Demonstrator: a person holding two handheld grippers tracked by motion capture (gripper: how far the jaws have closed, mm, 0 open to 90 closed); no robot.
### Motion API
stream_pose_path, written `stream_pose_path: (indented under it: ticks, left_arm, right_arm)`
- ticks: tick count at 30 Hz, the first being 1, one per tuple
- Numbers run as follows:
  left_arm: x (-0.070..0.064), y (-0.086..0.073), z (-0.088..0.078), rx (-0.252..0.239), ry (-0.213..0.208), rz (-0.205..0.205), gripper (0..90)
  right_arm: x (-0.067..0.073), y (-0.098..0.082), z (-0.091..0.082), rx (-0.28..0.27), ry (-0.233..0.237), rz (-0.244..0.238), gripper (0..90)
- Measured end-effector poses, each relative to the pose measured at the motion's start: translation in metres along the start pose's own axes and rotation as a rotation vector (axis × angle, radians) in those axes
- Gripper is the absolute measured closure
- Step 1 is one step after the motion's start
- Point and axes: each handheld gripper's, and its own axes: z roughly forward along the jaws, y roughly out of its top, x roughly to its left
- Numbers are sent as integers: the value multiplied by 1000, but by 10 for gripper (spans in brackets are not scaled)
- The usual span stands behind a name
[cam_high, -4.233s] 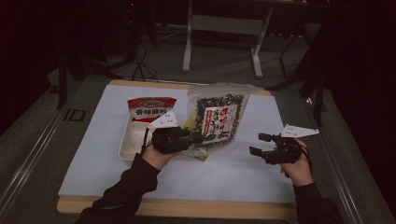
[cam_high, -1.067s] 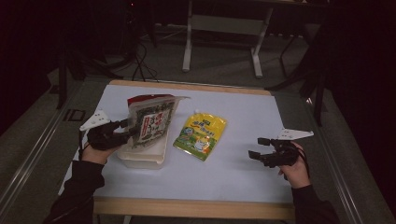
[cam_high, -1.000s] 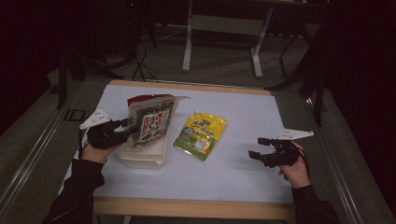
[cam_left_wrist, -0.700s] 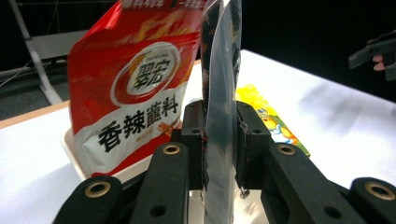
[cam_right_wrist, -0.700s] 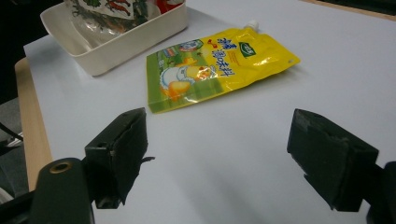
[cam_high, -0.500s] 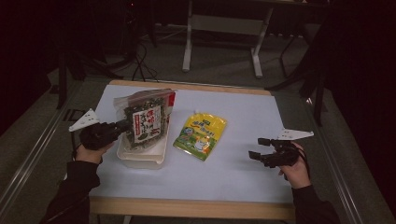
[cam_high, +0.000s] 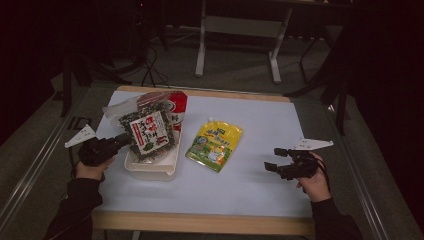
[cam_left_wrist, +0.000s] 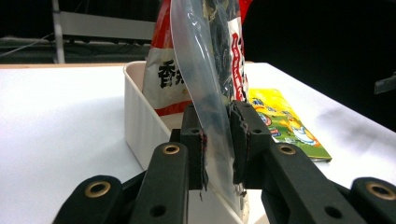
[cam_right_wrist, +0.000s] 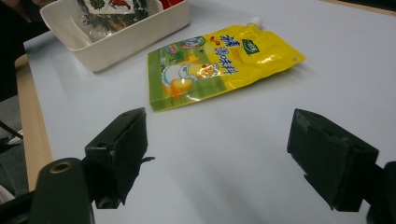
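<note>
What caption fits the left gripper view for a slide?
Left gripper shut on the clear edge of a seaweed bag, held over a white tray; yellow pouch lies beyond.

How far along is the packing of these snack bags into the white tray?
Done: the red packet sits in the white tray. In hand: the left gripper pinches the clear seaweed bag over the tray. Left: the yellow pouch lies on the table, in front of the open right gripper.
</note>
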Motion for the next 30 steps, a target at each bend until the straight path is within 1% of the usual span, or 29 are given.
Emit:
stream_pose_path:
  ticks: [2,4,7,9,10,11,12,13,14,15,17,18,20,22,24,26,27,28,29,30]
  left_arm:
    - [0,2,0,10,1,-3,779]
    - [-3,3,2,21,9,5,738]
    - [-7,4,4,18,25,14,658]
    - [-11,4,5,15,45,33,610]
    - [-12,4,4,12,49,35,600]
    - [-13,4,3,6,63,36,590]
    - [-15,5,2,1,72,35,556]
    - [-15,5,2,1,72,35,543]
    - [-19,7,-2,-5,87,47,543]
    - [-21,7,-4,-7,81,47,504]
    - [-25,7,-7,2,77,49,492]
    - [-28,7,-9,6,74,56,471]
    - [-33,7,-13,12,83,73,472]
    - [-38,8,-16,23,89,77,461]
    - [-41,8,-20,31,89,78,456]
    - [-46,7,-24,37,85,71,446]
    - [-49,6,-26,45,96,71,430]
    - [-51,6,-28,45,95,69,431]
    - [-53,5,-31,34,86,59,431]
    - [-56,5,-34,32,90,61,431]
  right_arm:
    - [0,1,0,0,1,1,196]
    - [1,1,0,1,0,-2,197]
    - [1,1,0,-2,2,-4,196]
    - [1,1,-1,-2,-1,-1,196]
    - [1,1,-1,-2,-1,-1,197]
    - [0,1,-1,-1,-3,-2,197]
    - [0,1,-2,0,-5,-5,197]
    - [0,1,-2,0,-5,-5,197]
    - [0,0,-2,0,-5,-4,196]
    - [0,0,-2,-1,-6,-3,196]
    - [0,0,-2,0,-6,-3,196]
    - [0,0,-2,1,-6,-5,197]
    - [0,1,-2,0,-6,-5,196]
    - [1,1,-2,-3,-5,-3,196]
    - [1,1,-1,-3,-7,-6,196]
    - [2,2,-1,-5,-5,-8,196]
    - [2,2,-1,-6,-5,-8,196]
    - [2,2,-1,-5,-6,-11,196]
    - [2,2,-1,-5,-7,-12,196]
    - [2,2,-1,-8,-8,-11,196]
